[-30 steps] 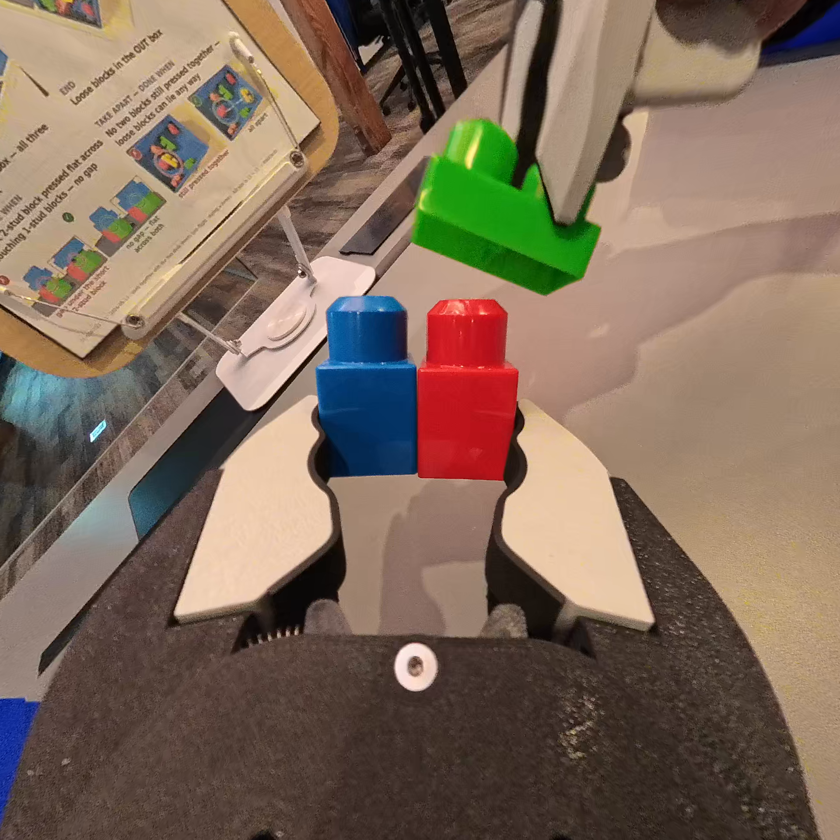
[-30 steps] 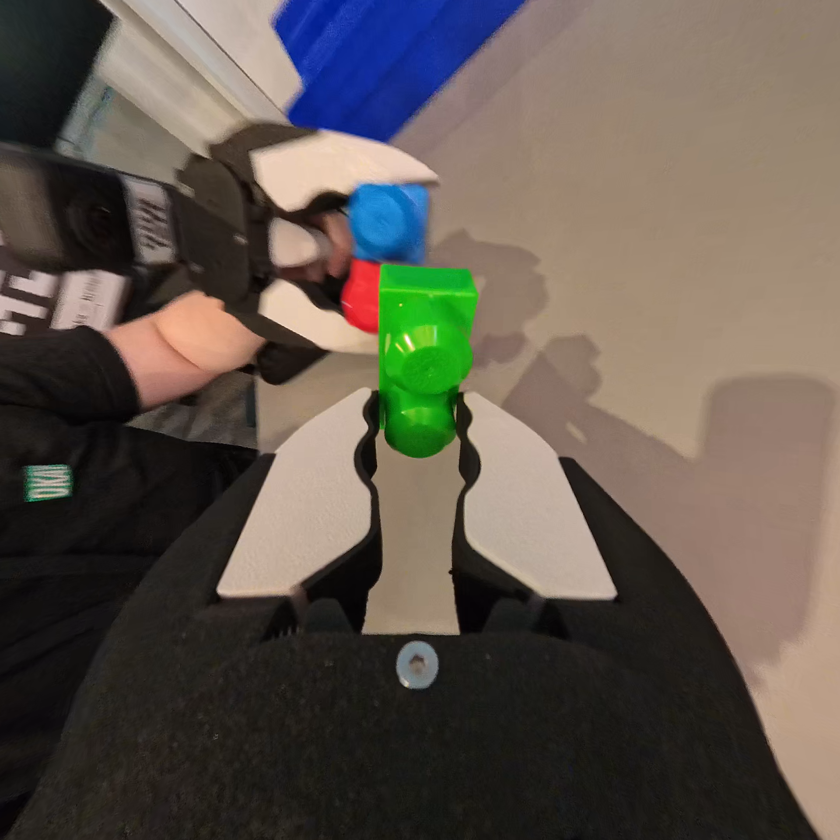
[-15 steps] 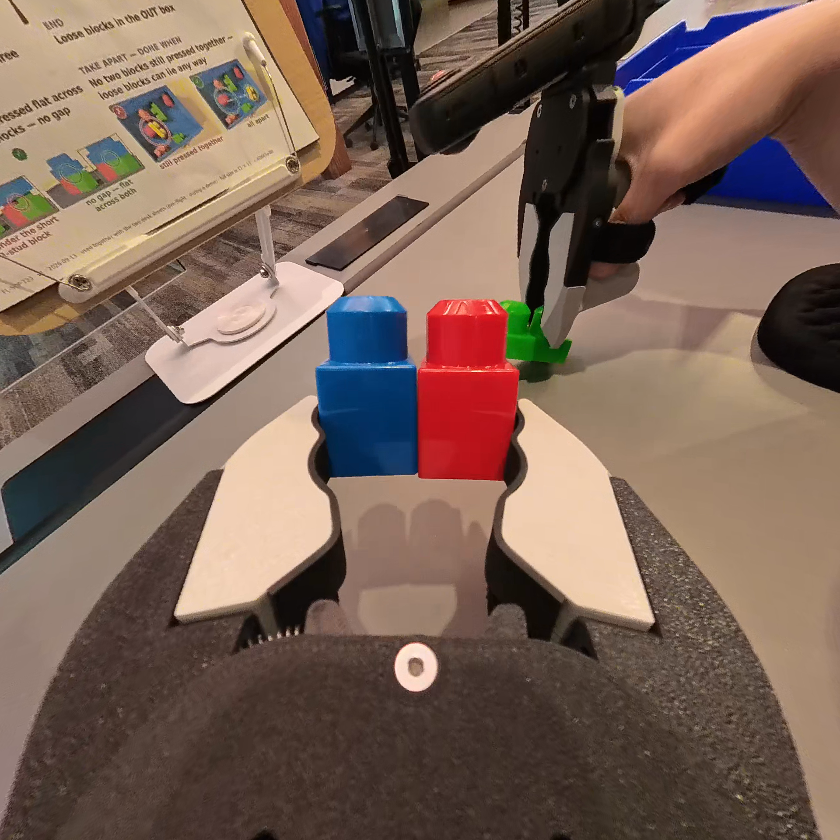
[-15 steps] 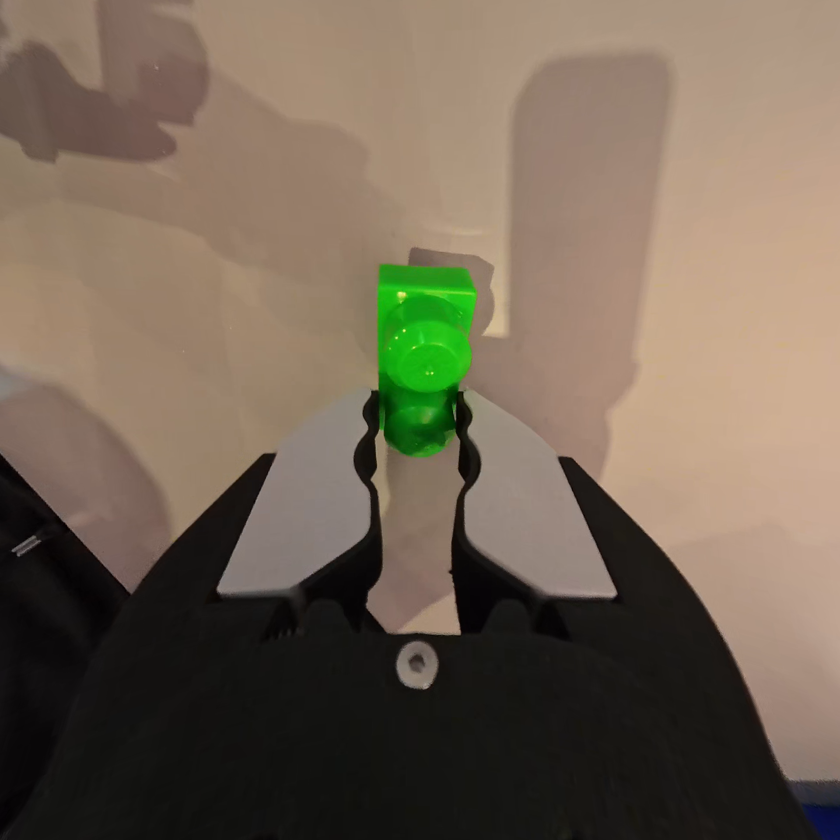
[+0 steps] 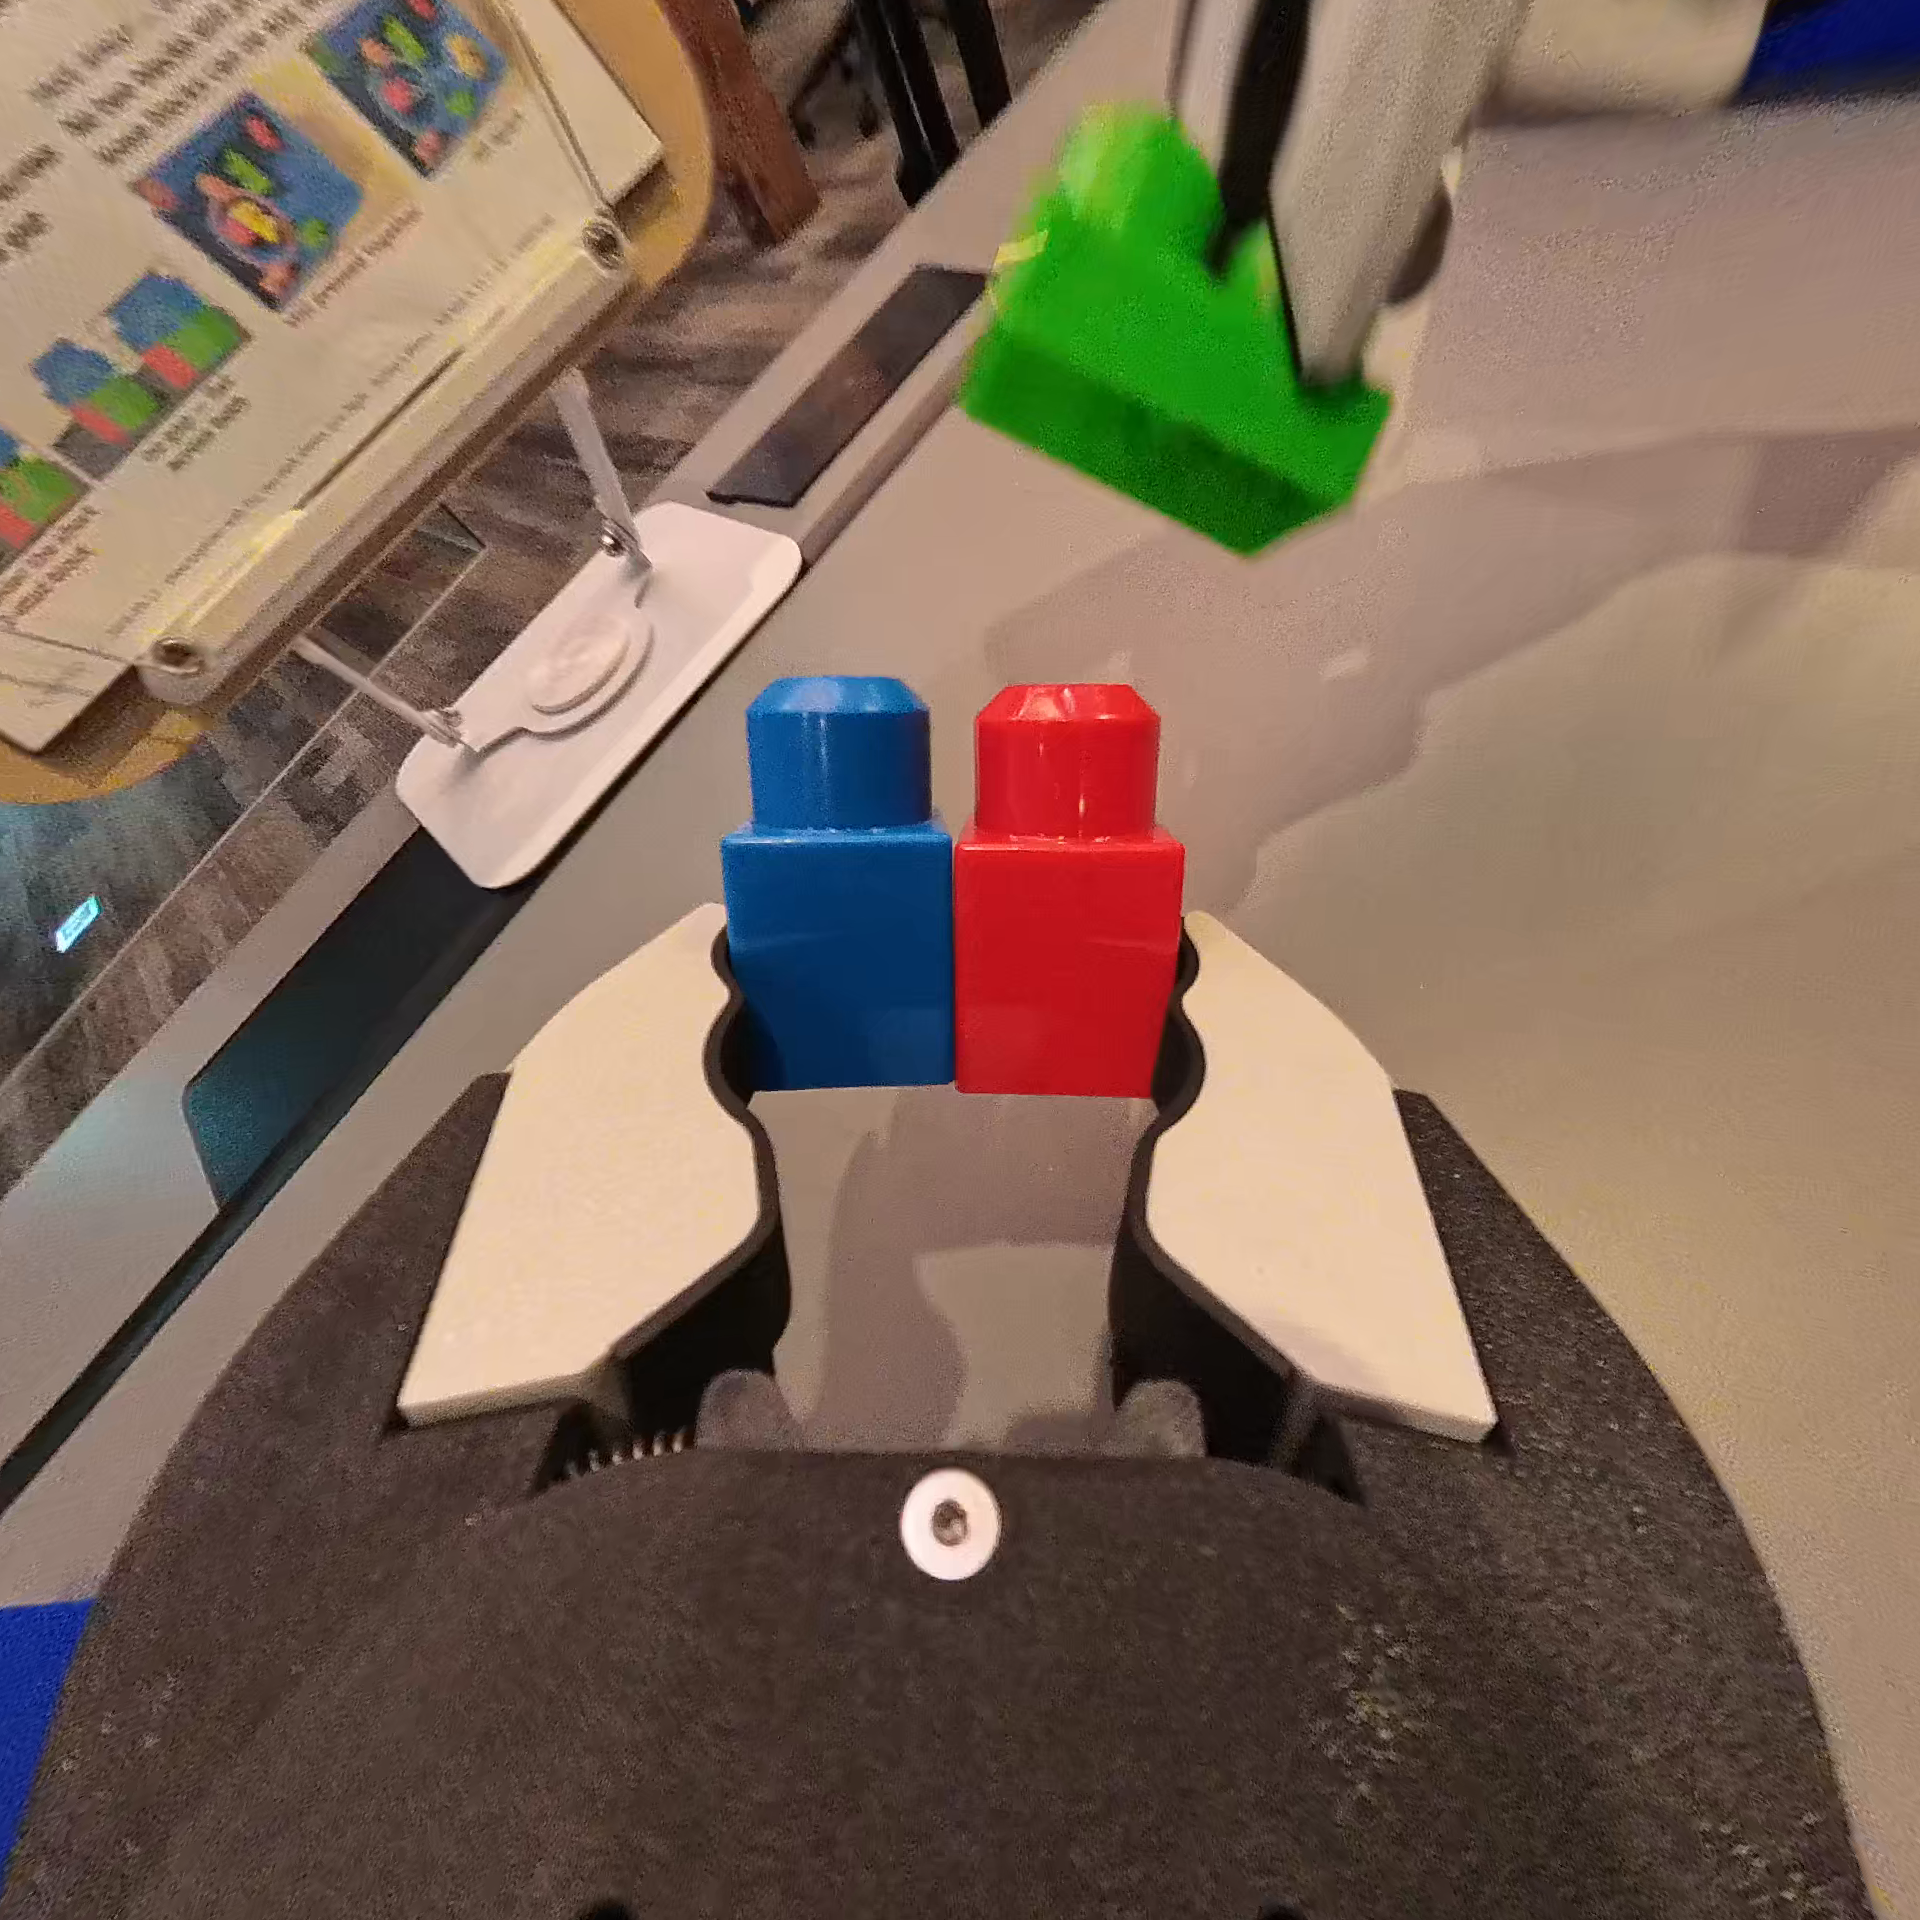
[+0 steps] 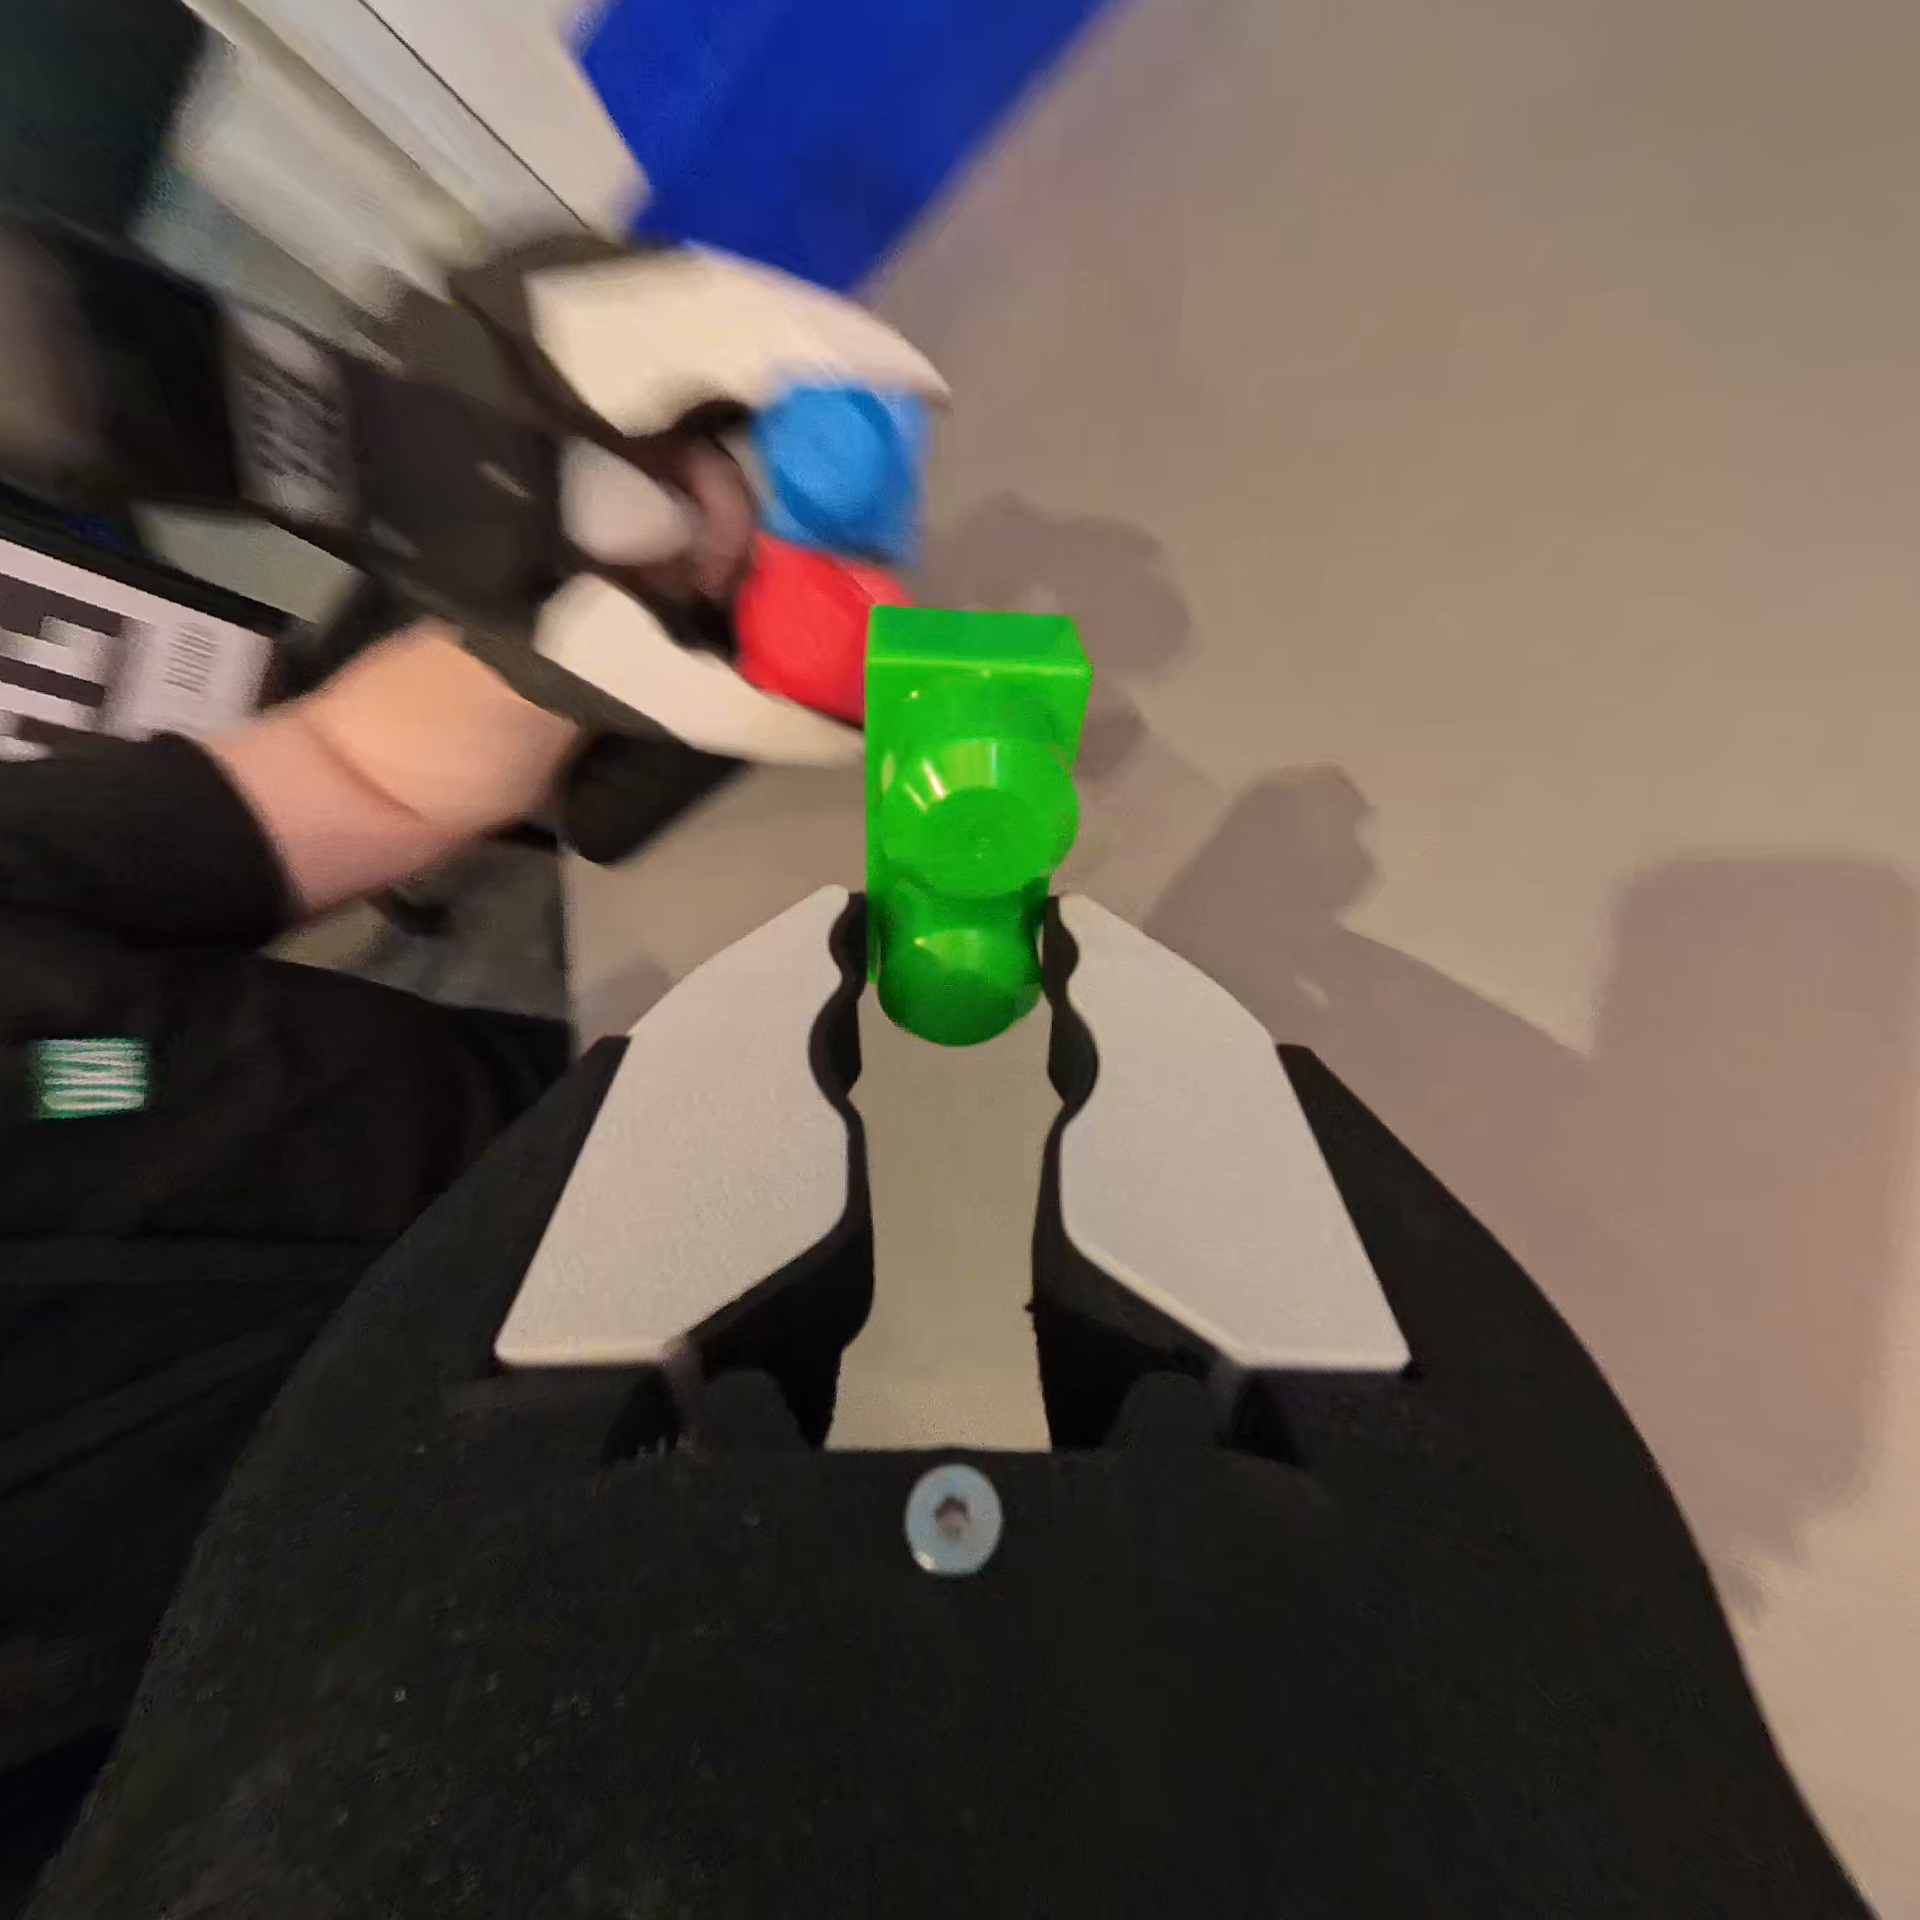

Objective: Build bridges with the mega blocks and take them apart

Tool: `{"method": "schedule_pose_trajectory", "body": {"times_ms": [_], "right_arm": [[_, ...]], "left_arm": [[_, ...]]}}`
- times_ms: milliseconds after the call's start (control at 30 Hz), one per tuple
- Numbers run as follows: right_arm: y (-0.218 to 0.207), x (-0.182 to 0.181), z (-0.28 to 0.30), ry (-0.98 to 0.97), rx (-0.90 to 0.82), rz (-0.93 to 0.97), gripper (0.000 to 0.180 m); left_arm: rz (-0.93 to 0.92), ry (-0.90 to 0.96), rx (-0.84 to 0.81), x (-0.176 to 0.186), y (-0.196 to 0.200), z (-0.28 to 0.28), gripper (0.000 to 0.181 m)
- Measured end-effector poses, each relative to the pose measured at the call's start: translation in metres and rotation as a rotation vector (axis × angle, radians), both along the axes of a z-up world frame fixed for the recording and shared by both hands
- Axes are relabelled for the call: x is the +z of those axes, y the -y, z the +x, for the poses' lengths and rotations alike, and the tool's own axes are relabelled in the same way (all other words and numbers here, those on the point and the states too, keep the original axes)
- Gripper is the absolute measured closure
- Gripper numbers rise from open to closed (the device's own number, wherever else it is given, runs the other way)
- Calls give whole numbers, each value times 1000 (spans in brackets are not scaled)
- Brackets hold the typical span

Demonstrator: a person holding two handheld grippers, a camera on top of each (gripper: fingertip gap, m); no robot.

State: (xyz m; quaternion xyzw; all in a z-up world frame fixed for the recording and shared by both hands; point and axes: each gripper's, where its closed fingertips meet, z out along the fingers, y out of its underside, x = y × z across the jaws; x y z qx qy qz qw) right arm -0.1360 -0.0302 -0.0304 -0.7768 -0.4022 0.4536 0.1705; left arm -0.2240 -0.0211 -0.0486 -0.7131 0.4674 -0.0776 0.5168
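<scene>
**Green block back in the air above the pair**

The green two-stud block [image 5: 1164, 353] now hangs in the upper right of the left wrist view, tilted and blurred, above and beyond the blue block [image 5: 837, 894] and red block [image 5: 1068, 904] — half a second ago it sat low at the tabletop [image 5: 1610, 935], well behind them. That reads as the bridging step beginning: the green piece looks bound for the two studs below, though it is not yet touching either.

The right claw [image 6: 956, 935] is narrow, pinched on the near stud of the green block, which fills the centre of its own view. The left claw [image 5: 951, 997] is set wide enough for two blocks and grips blue and red side by side, touching, studs up, just as before. At upper left stands an instruction card [image 5: 260, 260] on its white stand [image 5: 582, 717].
</scene>
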Motion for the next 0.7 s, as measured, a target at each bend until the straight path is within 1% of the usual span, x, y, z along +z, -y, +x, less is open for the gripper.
{"method": "schedule_pose_trajectory", "body": {"times_ms": [67,133,367,600,667,700], "right_arm": [[6,28,-11,-164,22,-24,148],[9,33,-16,-206,32,-54,148],[12,3,-23,-100,63,-126,148],[13,1,-20,-83,75,-126,148],[5,-6,-5,-30,30,-107,148],[-3,-19,9,54,-20,-95,148]], "left_arm": [[-2,-66,-20,-9,2,7,105],[2,-108,-40,-15,4,14,105],[-8,-133,-69,-18,7,25,105],[1,-125,-66,-15,7,22,105],[-8,-107,-55,-16,7,17,105],[-24,-85,-49,-15,8,15,105]]}}
